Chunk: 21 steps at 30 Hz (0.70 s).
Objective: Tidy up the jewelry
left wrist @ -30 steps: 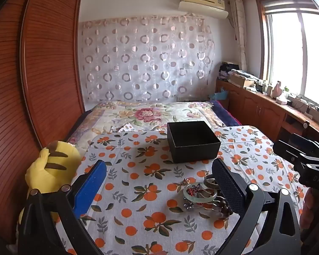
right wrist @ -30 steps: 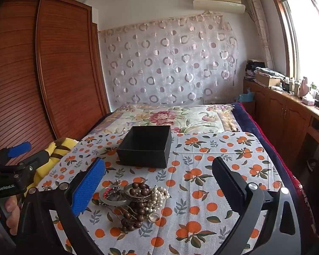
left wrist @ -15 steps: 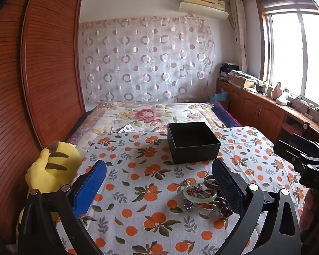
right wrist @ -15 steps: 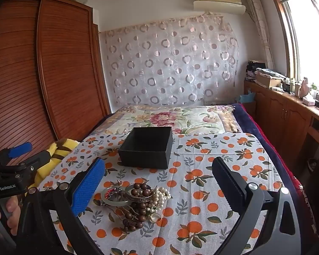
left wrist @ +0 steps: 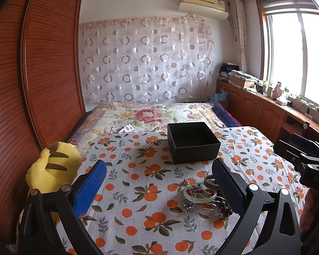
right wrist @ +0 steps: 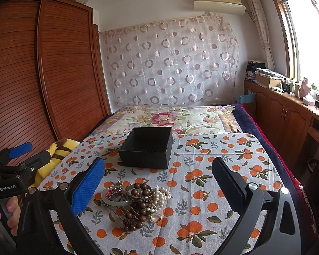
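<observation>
A heap of jewelry [right wrist: 136,201] lies on the orange-print cloth [right wrist: 202,170]: a pale green bangle [right wrist: 114,199], brown wooden beads [right wrist: 140,191], a pearl strand [right wrist: 161,195] and a small ring [right wrist: 156,217]. In the left wrist view the same heap [left wrist: 202,195] sits by the right finger. An open black box [right wrist: 146,147] [left wrist: 192,141] stands empty behind the heap. My left gripper [left wrist: 159,182] is open, above the cloth, holding nothing. My right gripper [right wrist: 158,182] is open too, with the heap low between its fingers, nearer the blue pad.
A yellow plush toy [left wrist: 51,170] lies at the cloth's left edge. A wooden wardrobe [left wrist: 32,85] runs along the left, low cabinets [right wrist: 287,114] with clutter along the right under the window. A floral bedspread [right wrist: 170,119] lies beyond the box.
Both grippers have stayed open and nearly still. The right wrist view has crept slightly forward; the jewelry and box have not moved.
</observation>
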Each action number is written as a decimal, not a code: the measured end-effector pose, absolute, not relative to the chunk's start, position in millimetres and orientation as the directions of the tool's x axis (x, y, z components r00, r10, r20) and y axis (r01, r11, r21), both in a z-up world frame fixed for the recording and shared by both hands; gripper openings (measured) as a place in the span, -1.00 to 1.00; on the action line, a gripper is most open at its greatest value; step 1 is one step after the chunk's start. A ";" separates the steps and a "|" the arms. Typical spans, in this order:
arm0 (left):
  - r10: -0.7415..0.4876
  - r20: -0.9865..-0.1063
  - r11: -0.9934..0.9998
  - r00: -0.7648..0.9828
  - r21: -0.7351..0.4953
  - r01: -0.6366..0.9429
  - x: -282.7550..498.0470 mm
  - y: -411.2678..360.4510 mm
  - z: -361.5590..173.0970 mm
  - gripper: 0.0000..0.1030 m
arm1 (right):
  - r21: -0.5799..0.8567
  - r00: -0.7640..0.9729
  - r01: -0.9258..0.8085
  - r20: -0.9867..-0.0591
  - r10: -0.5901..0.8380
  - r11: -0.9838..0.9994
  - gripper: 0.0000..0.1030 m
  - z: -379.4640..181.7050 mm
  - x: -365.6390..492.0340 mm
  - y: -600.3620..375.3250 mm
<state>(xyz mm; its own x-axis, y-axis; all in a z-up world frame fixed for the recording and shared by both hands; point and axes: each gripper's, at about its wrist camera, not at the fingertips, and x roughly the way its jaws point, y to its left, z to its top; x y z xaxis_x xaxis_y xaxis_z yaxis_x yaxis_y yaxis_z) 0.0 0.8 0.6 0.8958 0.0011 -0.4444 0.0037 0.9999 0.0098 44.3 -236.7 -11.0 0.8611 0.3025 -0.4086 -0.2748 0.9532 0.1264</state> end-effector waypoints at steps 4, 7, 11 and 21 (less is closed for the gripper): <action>0.000 -0.443 1.000 0.897 0.011 0.005 -0.3 0.0 0.2 0.87 | 0.127 0.861 -0.275 -0.408 0.303 0.953 0.96 -10.5 44.2 -236.9; 0.000 -0.441 1.000 0.898 0.012 0.006 -0.4 -0.1 0.8 0.87 | 0.127 0.861 -0.275 -0.408 0.302 0.953 0.96 -10.3 44.3 -237.0; 0.000 -0.439 1.000 0.899 0.011 0.006 0.2 0.3 0.2 0.87 | 0.125 0.862 -0.274 -0.408 0.302 0.953 0.96 -9.8 43.9 -237.1; -0.002 -0.441 1.000 0.897 0.009 0.007 0.4 1.6 3.6 0.87 | 0.126 0.861 -0.275 -0.408 0.303 0.953 0.96 -9.5 43.7 -237.1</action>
<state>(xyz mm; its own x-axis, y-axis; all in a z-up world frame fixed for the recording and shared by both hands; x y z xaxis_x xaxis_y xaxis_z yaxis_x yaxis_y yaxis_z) 0.4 1.6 3.6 0.8975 -0.0019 -0.4410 0.0066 0.9999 0.0093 43.7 -237.1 -9.5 0.8614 0.3029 -0.4079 -0.2752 0.9530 0.1264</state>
